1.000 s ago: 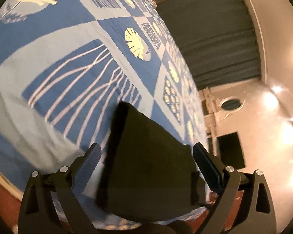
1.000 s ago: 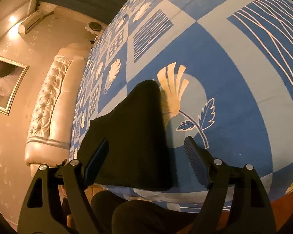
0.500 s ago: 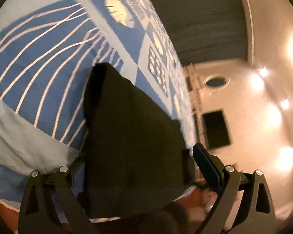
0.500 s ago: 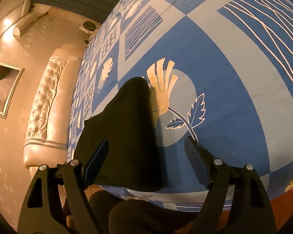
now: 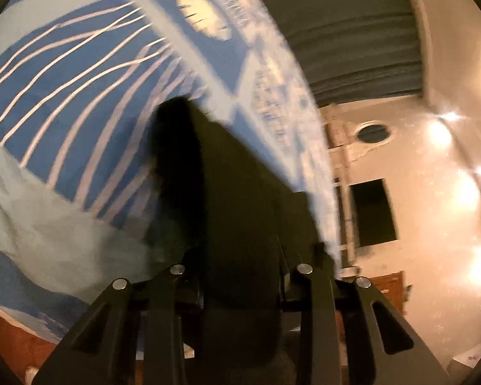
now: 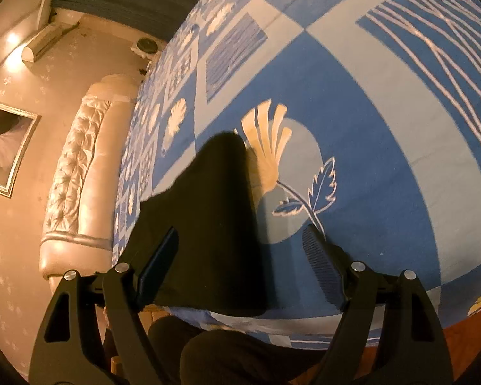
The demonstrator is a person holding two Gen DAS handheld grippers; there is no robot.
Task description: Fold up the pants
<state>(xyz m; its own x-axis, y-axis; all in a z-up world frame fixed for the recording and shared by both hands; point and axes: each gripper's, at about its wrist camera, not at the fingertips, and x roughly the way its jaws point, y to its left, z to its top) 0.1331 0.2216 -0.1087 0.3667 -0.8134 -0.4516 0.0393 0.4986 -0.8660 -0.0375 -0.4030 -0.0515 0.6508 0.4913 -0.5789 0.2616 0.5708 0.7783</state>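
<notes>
The bed, covered by a blue and pale-blue patterned cotton bedspread [image 6: 352,102] printed with cream fans and white stripes, filled most of both views. In my right wrist view a cream tufted padded headboard [image 6: 80,173] ran along its edge at 9 o'clock, with a framed picture [image 6: 3,147] on the wall beyond it. In my left wrist view a dark grey pleated curtain [image 5: 346,32] hung at 1 o'clock.

The folded black fabric pants [image 6: 208,224] lay on the bedspread at its near edge. In the right view they sat at 6 to 7 o'clock, their far corner touching the cream fan motif [image 6: 266,134]. In the left view the pants [image 5: 234,192] ran from centre to 6 o'clock, blurred.

My right gripper [image 6: 240,266] stood wide. Its left pad was over the pants; its right pad was over bare bedspread at 5 o'clock. Neither pad pressed on the cloth.

My left gripper [image 5: 240,276] had just been closing, with the near end of the pants between its fingers. The jaws stood narrow, and the dark cloth filled the gap between them. The fingertips themselves were hidden in that cloth, so the contact of the pads could not be seen directly.
</notes>
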